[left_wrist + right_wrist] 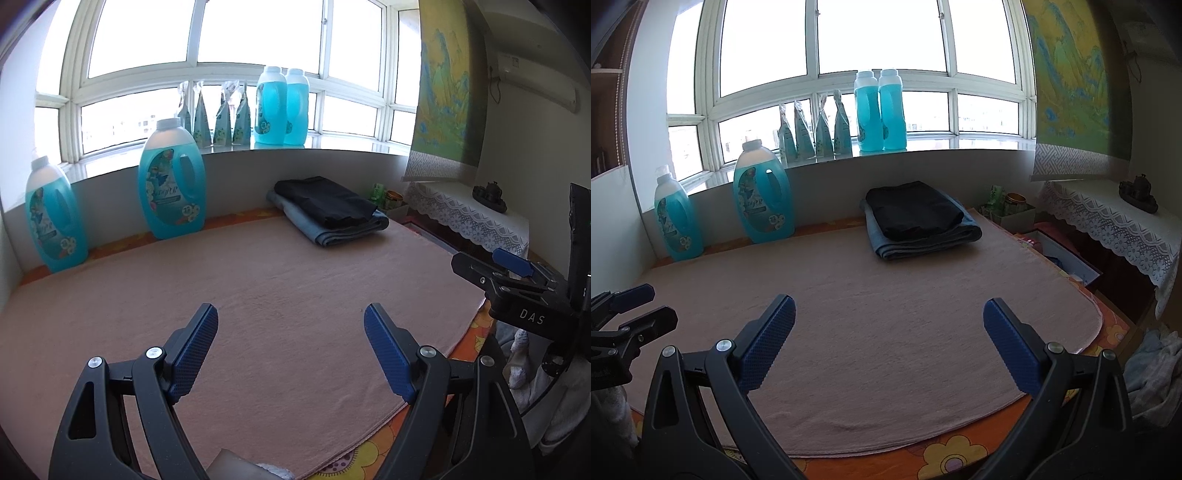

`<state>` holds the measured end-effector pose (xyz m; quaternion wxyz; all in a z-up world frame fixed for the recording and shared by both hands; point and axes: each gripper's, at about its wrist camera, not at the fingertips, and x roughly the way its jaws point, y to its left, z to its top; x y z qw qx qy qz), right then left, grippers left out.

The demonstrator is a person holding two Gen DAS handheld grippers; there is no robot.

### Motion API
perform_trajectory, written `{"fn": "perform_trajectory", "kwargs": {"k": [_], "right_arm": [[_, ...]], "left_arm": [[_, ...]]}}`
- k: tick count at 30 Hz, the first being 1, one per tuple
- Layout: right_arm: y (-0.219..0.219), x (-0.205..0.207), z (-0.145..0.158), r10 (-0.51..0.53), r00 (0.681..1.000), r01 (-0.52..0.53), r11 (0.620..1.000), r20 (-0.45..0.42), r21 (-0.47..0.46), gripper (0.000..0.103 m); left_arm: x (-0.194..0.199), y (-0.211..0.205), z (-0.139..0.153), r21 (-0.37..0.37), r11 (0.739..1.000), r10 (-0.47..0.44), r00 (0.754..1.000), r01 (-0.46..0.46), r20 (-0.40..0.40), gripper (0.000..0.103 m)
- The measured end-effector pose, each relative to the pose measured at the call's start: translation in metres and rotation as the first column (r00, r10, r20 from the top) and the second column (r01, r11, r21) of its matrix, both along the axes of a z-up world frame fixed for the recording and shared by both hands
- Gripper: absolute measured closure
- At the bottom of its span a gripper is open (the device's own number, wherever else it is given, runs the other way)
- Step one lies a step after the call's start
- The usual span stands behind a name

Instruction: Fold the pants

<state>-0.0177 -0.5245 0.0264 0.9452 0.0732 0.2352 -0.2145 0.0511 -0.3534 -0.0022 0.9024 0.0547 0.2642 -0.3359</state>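
Observation:
A stack of two folded pants lies at the far right of the pink mat (258,295): black pants (325,199) on top of blue jeans (343,230). In the right wrist view the black pants (912,212) sit on the jeans (931,240) on the same mat (886,332). My left gripper (291,332) is open and empty above the near part of the mat. My right gripper (888,321) is open and empty too. The right gripper also shows in the left wrist view (509,271), off the mat's right edge. The left gripper shows at the left edge of the right wrist view (631,306).
Blue detergent bottles stand at the mat's back left (171,181) (55,218) and on the windowsill (280,107), beside several pouches (218,118). A lace-covered side table (1115,221) and boxes (1063,258) stand to the right. Pale cloth (1156,373) is heaped at the near right.

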Motion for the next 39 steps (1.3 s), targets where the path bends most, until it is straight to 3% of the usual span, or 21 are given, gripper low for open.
{"fn": "perform_trajectory", "kwargs": {"k": [39], "right_arm": [[0.0077,0.0017,-0.0068,0.013,1.0,-0.013,1.0,-0.005,0.026,0.0]], "left_arm": [[-0.0023,0.0037,-0.0005,-0.026,0.999,0.021,1.0,-0.021,0.014,0.021]]}}
